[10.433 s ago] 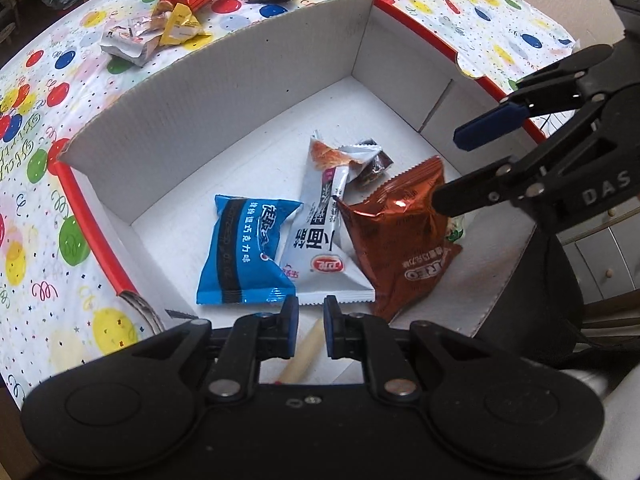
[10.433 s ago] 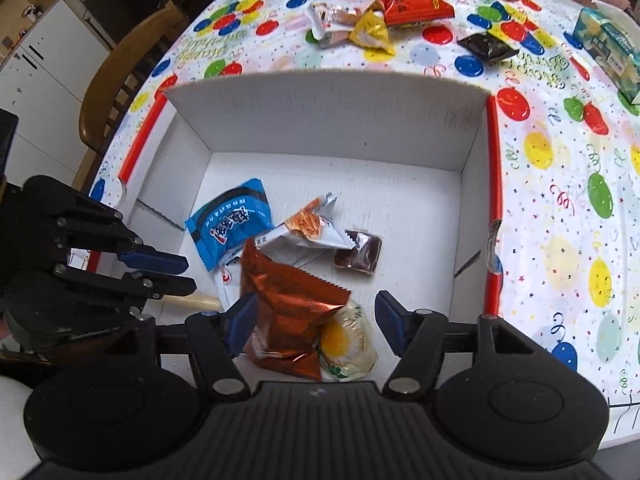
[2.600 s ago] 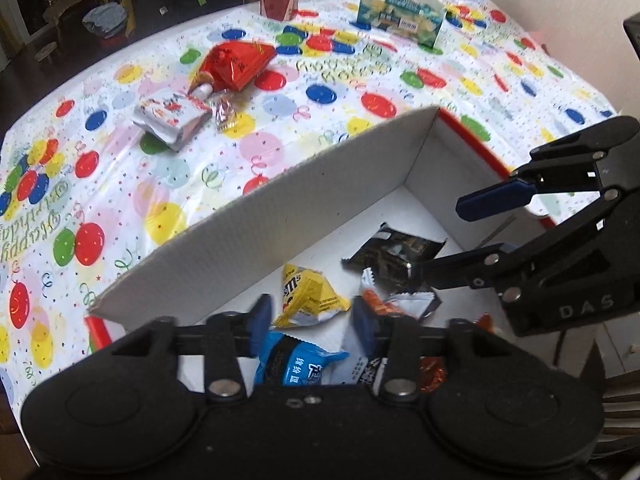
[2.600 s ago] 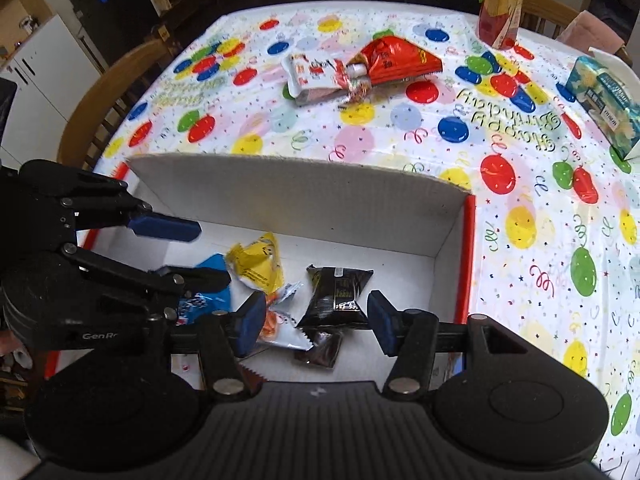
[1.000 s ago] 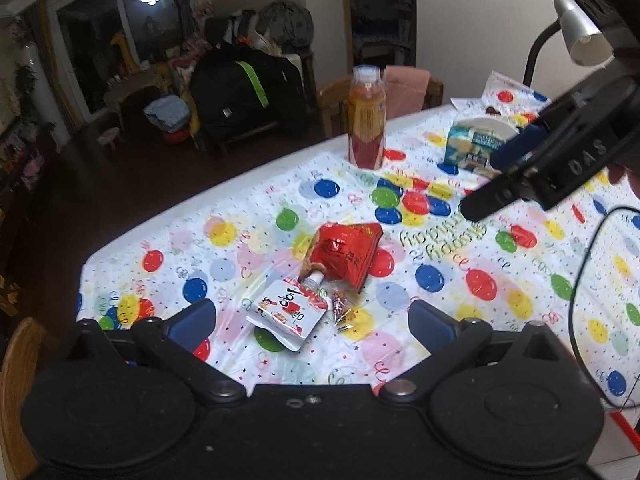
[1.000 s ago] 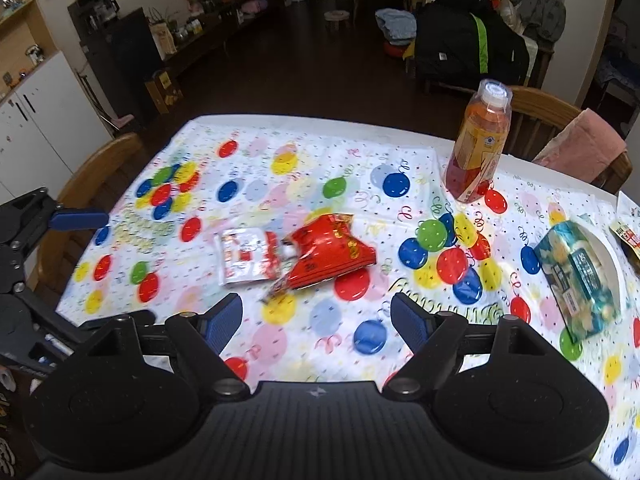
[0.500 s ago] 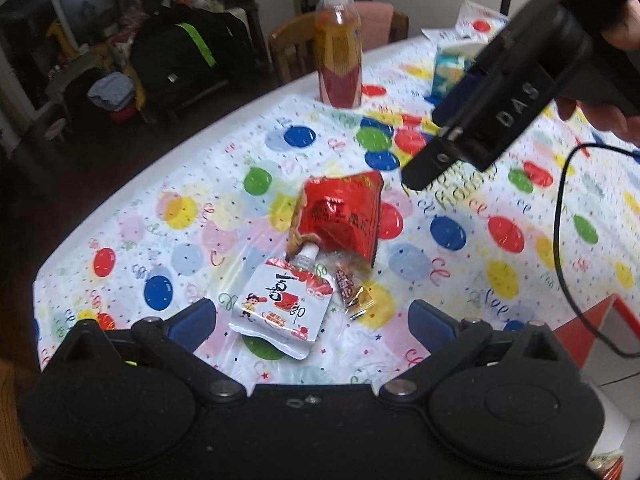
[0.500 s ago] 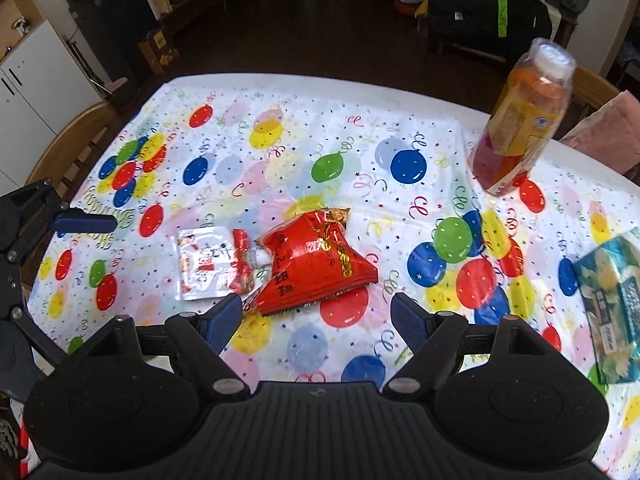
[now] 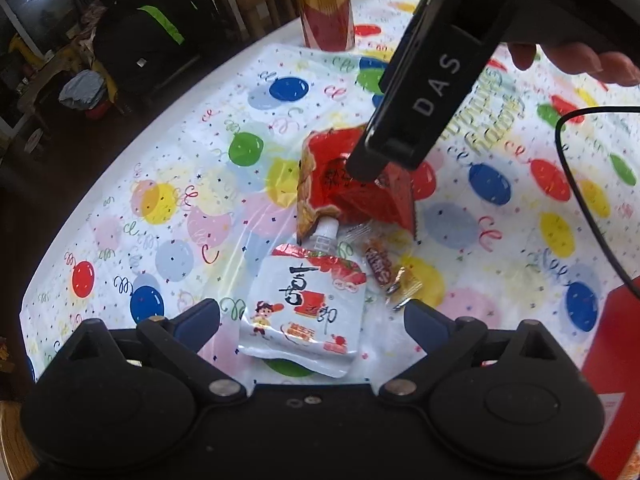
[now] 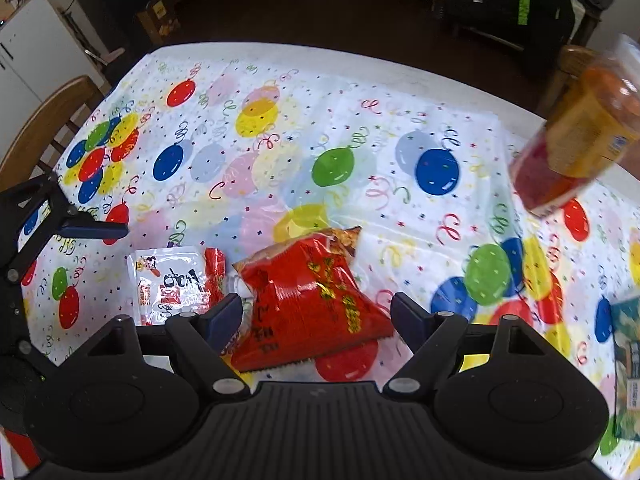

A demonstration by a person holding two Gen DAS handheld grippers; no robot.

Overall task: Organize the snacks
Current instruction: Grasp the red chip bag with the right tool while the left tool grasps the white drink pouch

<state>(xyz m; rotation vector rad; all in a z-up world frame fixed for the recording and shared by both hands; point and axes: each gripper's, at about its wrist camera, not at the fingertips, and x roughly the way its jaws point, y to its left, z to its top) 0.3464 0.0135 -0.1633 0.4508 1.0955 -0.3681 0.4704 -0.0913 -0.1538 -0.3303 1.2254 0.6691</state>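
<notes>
Left claw (image 9: 312, 320) wide open, empty, above white spouted pouch (image 9: 304, 312) on table (image 9: 180, 200). Red chip bag (image 10: 312, 300) just right of pouch, touching spout. Small candy (image 9: 380, 268) beside pouch. Right claw (image 10: 316, 316) wide open, empty, straddling chip bag. Juice bottle (image 10: 580, 140) far right.

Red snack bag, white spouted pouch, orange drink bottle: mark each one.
red snack bag (image 10: 308, 300), right wrist view, middle of its front.
white spouted pouch (image 9: 304, 312), left wrist view, printed front.
orange drink bottle (image 10: 576, 148), right wrist view, label.
</notes>
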